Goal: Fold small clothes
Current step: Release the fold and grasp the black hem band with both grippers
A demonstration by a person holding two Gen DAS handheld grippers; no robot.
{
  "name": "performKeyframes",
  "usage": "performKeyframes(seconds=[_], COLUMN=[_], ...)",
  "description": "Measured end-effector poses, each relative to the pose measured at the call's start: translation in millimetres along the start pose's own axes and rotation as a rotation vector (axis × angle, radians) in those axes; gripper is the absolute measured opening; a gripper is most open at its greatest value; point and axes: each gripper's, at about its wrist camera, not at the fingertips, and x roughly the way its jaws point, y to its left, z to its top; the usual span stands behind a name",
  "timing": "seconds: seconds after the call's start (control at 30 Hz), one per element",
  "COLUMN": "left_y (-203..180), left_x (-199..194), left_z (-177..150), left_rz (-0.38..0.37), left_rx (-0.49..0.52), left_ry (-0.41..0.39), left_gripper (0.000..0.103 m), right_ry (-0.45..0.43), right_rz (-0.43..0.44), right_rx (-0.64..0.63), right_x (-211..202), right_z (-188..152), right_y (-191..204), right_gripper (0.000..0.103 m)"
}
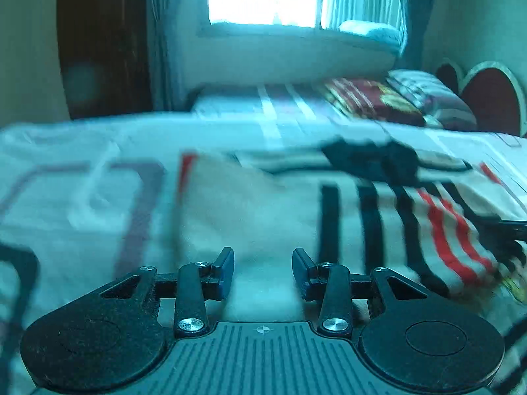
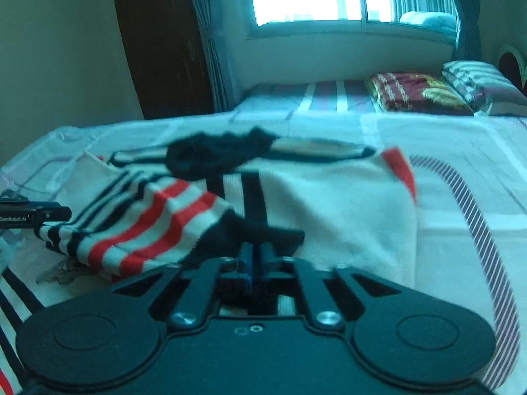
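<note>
Now, small cream knit garment with black and red stripes (image 2: 329, 204) lies spread on white patterned bedsheet (image 2: 461, 138), one striped part folded over at left. My right claw (image 2: 257, 256) nearly together, dark hem of knit between its fingers; whether pads press, I cannot tell. My left claw (image 1: 263, 271) apart, nothing inside, above plain cream area. Fabric looks soft, light, limp; will sag and slide. Best hold: edge or corner, pinch both layers, lift slow.

left gripper (image 1: 263, 271) agape, right gripper (image 2: 256, 256) (fingers) narrow — gripping
</note>
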Motion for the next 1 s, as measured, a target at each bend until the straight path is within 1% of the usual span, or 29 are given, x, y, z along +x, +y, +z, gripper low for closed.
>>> performKeyframes(seconds=[0.07, 0.13, 0.2, 0.27, 0.3, 0.33, 0.37, 0.4, 0.43, 0.47, 0.53, 0.57, 0.6, 0.63, 0.67, 0.7, 0.73, 0.8, 0.83, 0.87, 0.9, 0.93, 1.0], left_y=[10, 14, 17, 22, 26, 30, 33, 31, 29, 26, 26, 24, 23, 26, 32, 35, 39, 45, 44, 40, 38, 34, 18], left_x=[12, 27, 45, 62, 68, 69, 68, 63, 57, 60, 71, 80, 89, 99, 103, 106, 108, 106, 101, 91, 79, 65, 38], left_z=[14, 28, 36, 38, 37, 37, 41, 44, 48, 52, 56, 57, 56, 53, 50, 52, 52, 52, 52, 51, 50, 47, 37], left_rz=[0.012, 0.022, 0.026, 0.041, 0.035, 0.038, 0.03, 0.02, 0.016, 0.019, 0.007, 0.013, 0.044, 0.076, 0.095, 0.129, 0.133, 0.116, 0.125, 0.138, 0.129, 0.116, 0.109], left_rx=[-0.016, -0.004, 0.001, -0.007, -0.024, -0.047, -0.073, -0.077, -0.054, -0.038, -0.03, -0.01, 0.024, 0.043, 0.028, 0.01, 0.004, -0.015, -0.001, 0.015, 0.017, 0.022, 0.069], left_ry=[-0.004, -0.009, 0.018, 0.055, 0.065, 0.062, 0.071, 0.052, 0.014, 0.008, 0.031, 0.049, 0.064, 0.075, 0.071, 0.083, 0.086, 0.084, 0.073, 0.048, 0.022, -0.015, -0.075], left_gripper=[0.04, 0.04, 0.04, 0.04, 0.046, 0.049, 0.049, 0.049, 0.05, 0.05, 0.05, 0.05, 0.05, 0.053, 0.06, 0.08, 0.083, 0.083, 0.083, 0.082, 0.082, 0.082, 0.082], right_ry=[-0.037, -0.038, -0.042, 0.007, 0.048, 0.041, 0.04, 0.037, 0.009, -0.015, -0.029, -0.034, -0.031, -0.022, -0.002, 0.02, 0.006, -0.002, 0.001, 0.0, -0.019, -0.05, -0.083], right_rz=[0.005, 0.02, 0.024, -0.04, -0.079, -0.087, -0.082, -0.072, -0.059, -0.049, -0.021, -0.006, -0.003, -0.02, -0.047, -0.071, -0.061, -0.039, -0.033, -0.031, -0.031, -0.027, -0.002], right_rx=[-0.007, 0.016, 0.044, 0.069, 0.068, 0.071, 0.08, 0.082, 0.077, 0.069, 0.065, 0.066, 0.053, 0.035, 0.028, 0.031, 0.047, 0.069, 0.067, 0.076, 0.09, 0.097, 0.111], right_x=[1, 11, 21, 44, 56, 60, 60, 56, 49, 44, 43, 44, 48, 52, 58, 64, 66, 64, 62, 58, 49, 38, 18], right_z=[5, 12, 19, 25, 26, 25, 26, 29, 30, 30, 32, 32, 32, 32, 32, 30, 28, 27, 27, 29, 31, 32, 32], right_y=[1, 0, 0, 0, -2, -4, -5, -5, -5, -5, -3, -2, 0, 2, 2, 0, -4, -10, -12, -13, -15, -17, -18], right_gripper=[0.02, 0.017, 0.016, 0.015, 0.011, 0.01, 0.01, 0.014, 0.018, 0.018, 0.018, 0.018, 0.017, 0.017, 0.017, 0.013, 0.012, 0.012, 0.012, 0.013, 0.018, 0.02, 0.021])
